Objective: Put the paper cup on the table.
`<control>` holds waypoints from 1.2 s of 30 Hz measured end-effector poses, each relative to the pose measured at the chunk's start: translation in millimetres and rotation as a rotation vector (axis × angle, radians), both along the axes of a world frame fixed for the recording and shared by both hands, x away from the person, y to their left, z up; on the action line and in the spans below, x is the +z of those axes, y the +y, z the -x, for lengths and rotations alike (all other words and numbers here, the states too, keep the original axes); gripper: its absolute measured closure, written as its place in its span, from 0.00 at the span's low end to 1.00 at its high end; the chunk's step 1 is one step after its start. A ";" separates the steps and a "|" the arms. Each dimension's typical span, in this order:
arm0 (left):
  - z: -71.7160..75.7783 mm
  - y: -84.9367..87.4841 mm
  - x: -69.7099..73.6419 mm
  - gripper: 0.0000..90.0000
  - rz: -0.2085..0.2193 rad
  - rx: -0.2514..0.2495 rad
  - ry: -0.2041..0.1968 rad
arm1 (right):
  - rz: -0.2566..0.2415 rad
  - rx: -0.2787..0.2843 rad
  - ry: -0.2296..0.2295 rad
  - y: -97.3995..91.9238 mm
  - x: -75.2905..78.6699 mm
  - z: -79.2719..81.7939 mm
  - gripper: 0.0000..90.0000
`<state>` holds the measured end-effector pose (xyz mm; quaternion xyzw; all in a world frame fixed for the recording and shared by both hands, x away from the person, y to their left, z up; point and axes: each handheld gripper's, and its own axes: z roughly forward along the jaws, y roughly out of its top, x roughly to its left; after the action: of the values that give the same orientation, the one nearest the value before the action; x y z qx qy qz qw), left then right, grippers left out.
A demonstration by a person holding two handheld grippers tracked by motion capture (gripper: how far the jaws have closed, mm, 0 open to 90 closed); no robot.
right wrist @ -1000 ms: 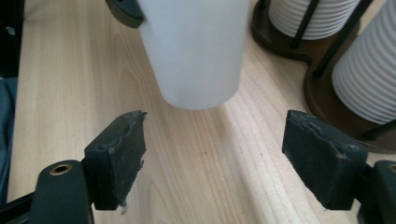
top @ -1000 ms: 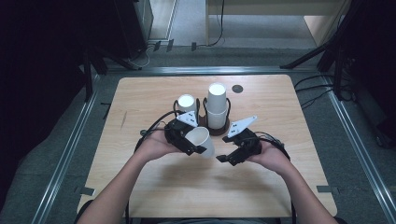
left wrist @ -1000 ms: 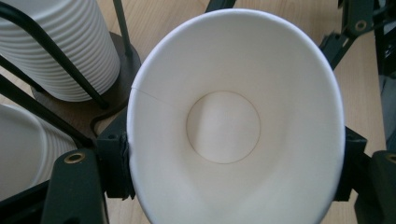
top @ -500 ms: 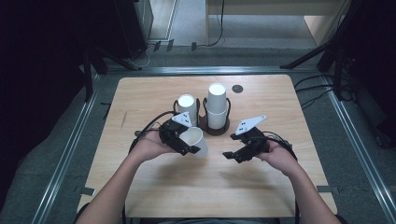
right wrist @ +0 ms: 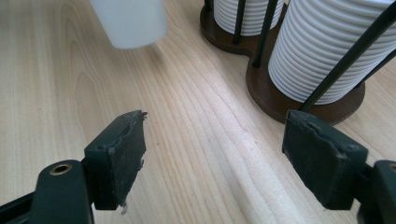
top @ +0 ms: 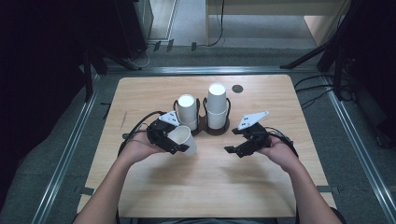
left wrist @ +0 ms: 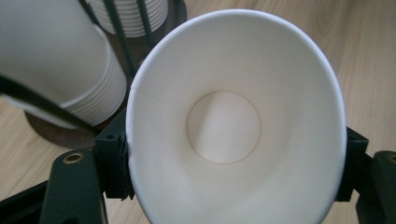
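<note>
Left gripper (top: 180, 145): I held it closed on the paper cup (top: 183, 139), squeezed oval, just in front of the cup holder (top: 205, 126).
Cup axis: lay tilted, mouth towards me.
Right gripper (top: 236, 150): I kept it open, empty, farther off.

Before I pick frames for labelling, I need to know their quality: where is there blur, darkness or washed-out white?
High view: the table is evenly lit, its surroundings dark. Left gripper view: the held cup is sharp, with soft shading inside; the cup stack behind is softer. Right gripper view: the jaws and wood grain are crisp, the cup at the top is blurred.
</note>
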<state>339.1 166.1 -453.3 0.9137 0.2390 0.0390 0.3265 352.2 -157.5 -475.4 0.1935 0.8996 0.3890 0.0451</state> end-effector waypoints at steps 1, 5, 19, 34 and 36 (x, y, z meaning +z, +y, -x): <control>-0.5 1.8 -0.1 0.26 -0.006 0.013 0.005 | 0.002 0.002 -0.005 0.4 -0.6 -1.1 0.24; -1.5 7.1 0.3 0.26 -0.014 0.041 0.005 | 0.014 0.004 -0.002 1.7 -1.9 -3.8 0.24; -14.7 41.4 -2.4 0.26 -0.012 0.130 0.039 | 0.040 0.015 -0.009 3.4 -5.6 -5.6 0.24; -24.0 78.3 -0.6 0.26 0.006 0.227 0.050 | 0.027 -0.005 -0.008 -3.3 -3.5 -4.4 0.24; -26.1 80.1 -1.5 0.26 0.009 0.231 0.056 | 0.030 -0.013 -0.004 -4.8 -3.6 -4.1 0.24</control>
<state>365.2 246.2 -454.8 0.8794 0.3518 0.0500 0.3170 356.3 -162.3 -479.0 0.1979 0.9039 0.3756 0.0524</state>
